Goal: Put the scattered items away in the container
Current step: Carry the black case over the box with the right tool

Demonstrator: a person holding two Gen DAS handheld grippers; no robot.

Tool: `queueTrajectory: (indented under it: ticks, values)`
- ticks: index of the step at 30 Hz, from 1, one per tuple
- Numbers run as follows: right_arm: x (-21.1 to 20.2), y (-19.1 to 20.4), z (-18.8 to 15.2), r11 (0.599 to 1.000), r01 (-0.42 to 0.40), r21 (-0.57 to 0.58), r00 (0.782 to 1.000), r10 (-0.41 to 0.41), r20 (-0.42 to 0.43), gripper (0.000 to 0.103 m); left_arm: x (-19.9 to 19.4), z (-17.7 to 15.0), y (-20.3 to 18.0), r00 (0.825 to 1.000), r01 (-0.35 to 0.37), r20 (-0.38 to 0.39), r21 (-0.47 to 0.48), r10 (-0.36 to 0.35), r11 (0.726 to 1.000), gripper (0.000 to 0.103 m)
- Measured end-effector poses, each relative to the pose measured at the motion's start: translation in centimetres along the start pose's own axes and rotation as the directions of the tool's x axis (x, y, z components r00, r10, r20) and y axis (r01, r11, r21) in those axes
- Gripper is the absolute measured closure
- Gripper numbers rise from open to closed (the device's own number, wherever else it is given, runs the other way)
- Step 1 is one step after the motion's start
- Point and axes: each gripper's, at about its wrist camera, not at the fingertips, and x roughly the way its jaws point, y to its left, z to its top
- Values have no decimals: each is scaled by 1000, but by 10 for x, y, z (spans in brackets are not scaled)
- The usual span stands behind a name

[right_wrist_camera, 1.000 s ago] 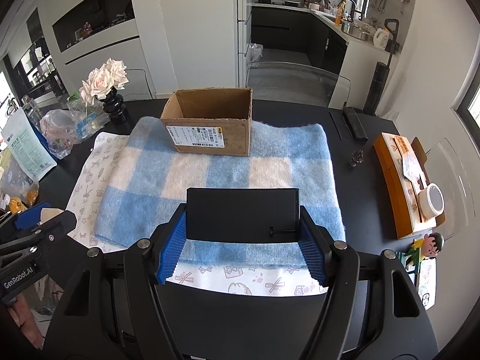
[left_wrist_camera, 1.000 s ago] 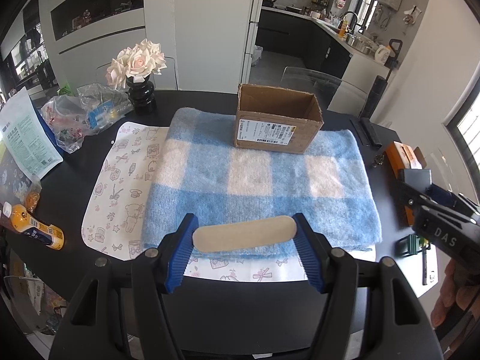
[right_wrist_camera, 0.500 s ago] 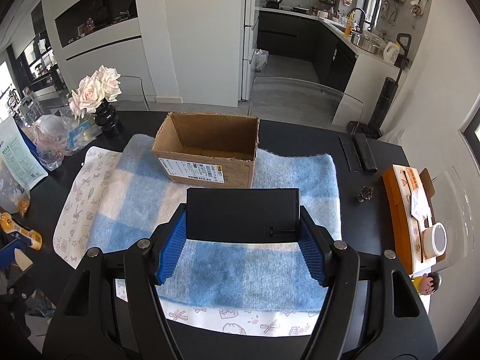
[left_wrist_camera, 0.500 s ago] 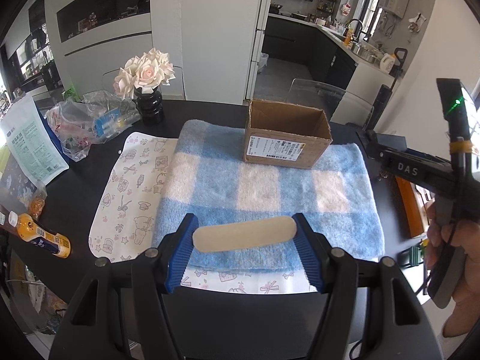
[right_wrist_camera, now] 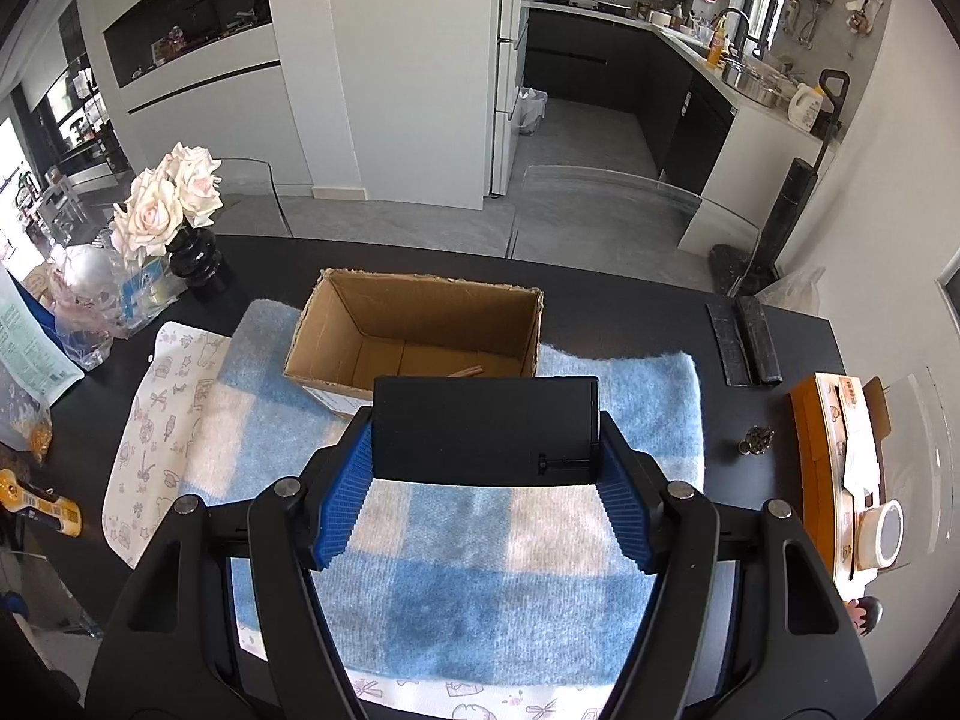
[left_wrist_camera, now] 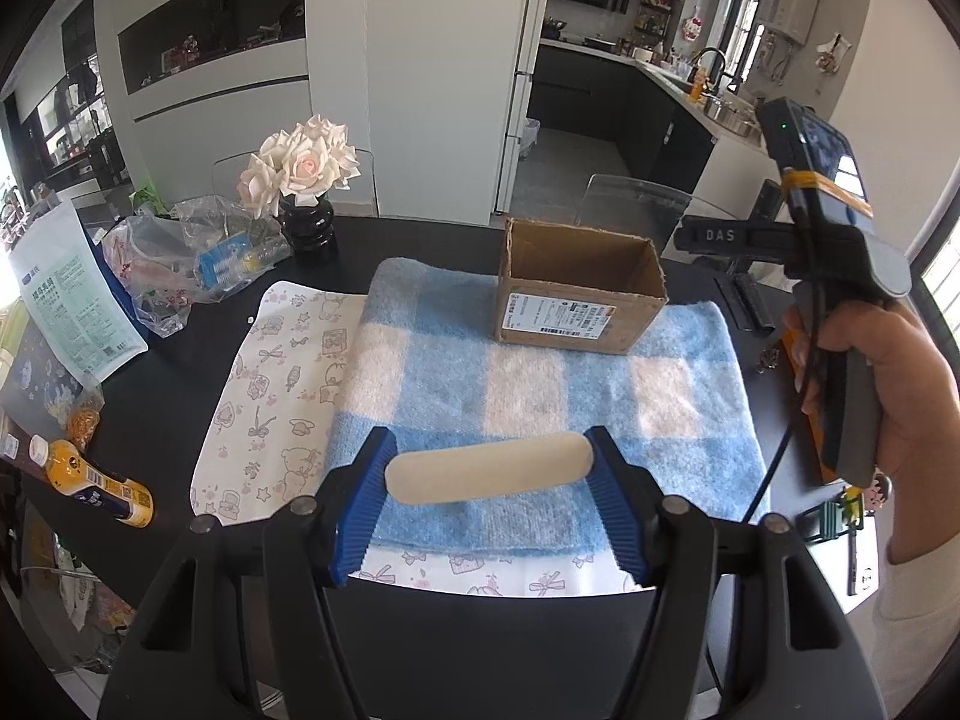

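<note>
An open cardboard box [left_wrist_camera: 579, 291] stands at the far end of a blue-and-white checked towel [left_wrist_camera: 540, 384]; it also shows in the right wrist view [right_wrist_camera: 414, 336], with a small wooden stick [right_wrist_camera: 468, 372] on its floor. My left gripper [left_wrist_camera: 489, 468] is shut on a flat beige wooden piece [left_wrist_camera: 489, 471], held above the towel's near edge. My right gripper [right_wrist_camera: 483, 450] is shut on a flat black rectangular device [right_wrist_camera: 483, 429], held high just in front of the box. The right gripper's body [left_wrist_camera: 840, 276] shows at the right of the left wrist view.
A black vase of pale roses [left_wrist_camera: 303, 192] and plastic bags [left_wrist_camera: 180, 264] stand at the left. An orange bottle [left_wrist_camera: 90, 477] lies at the left edge. A patterned mat [left_wrist_camera: 270, 384] lies under the towel. An orange box [right_wrist_camera: 840, 468] with a tape roll [right_wrist_camera: 888, 537] sits at the right.
My right gripper has risen and moved forward towards the box with the black device; the box's inside now shows. My left gripper stays near the towel's front edge with the beige piece.
</note>
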Motion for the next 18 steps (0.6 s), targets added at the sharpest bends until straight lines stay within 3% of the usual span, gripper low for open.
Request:
queueTrajectory:
  ticks: [10, 18]
  values:
    - [41, 3, 45, 1000, 12, -3, 999, -12, -49, 32, -8, 0, 1, 1000, 1, 14, 0, -1, 1000, 40]
    - [79, 7, 61, 1000, 10, -3, 994, -11, -112, 32, -19, 0, 11, 999, -3, 35, -27, 4, 1000, 40]
